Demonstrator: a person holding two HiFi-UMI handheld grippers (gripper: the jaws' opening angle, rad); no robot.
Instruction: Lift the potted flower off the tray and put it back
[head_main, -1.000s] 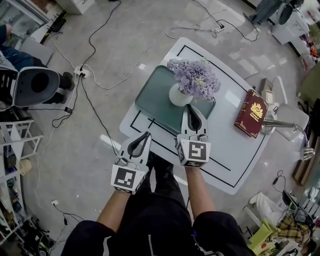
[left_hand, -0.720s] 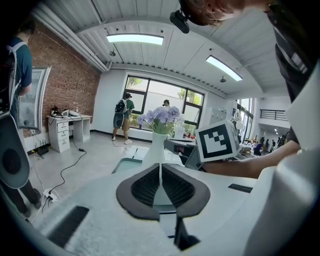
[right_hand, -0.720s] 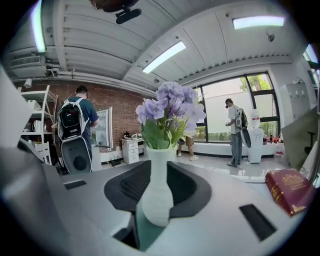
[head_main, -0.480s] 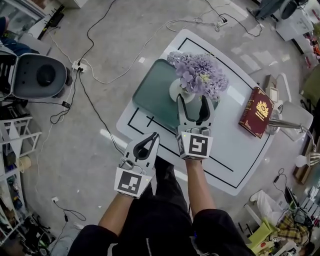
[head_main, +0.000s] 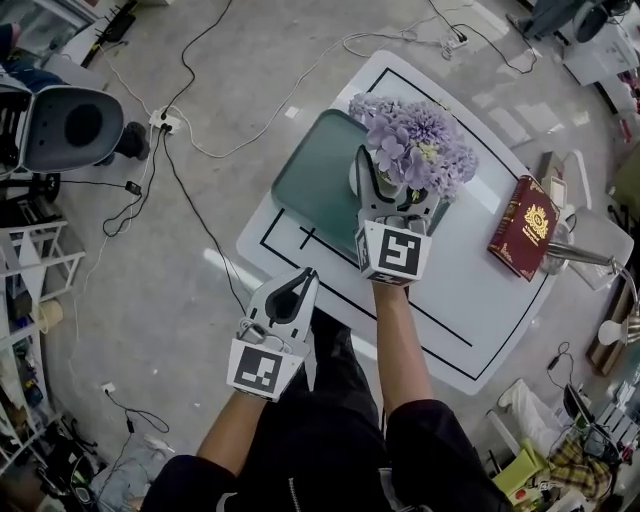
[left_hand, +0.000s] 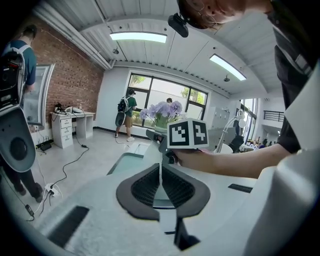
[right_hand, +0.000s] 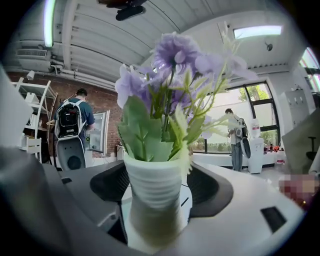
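Right gripper view: the potted flower (head_main: 405, 140) is seen standing on the tray (head_main: 305, 182) between the right tongs (right_hand: 160, 182), just opened wide and not pressed on it, with the left tongs (left_hand: 160, 172) held shut, so either a coming grip or a release is fitted.

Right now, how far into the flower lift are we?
Done: right gripper is at the white flower vase, jaws just opened around it. In hand: not gripped yet; vase sits on the green tray. To do: close, lift, set back. Meanwhile left gripper idle, shut.
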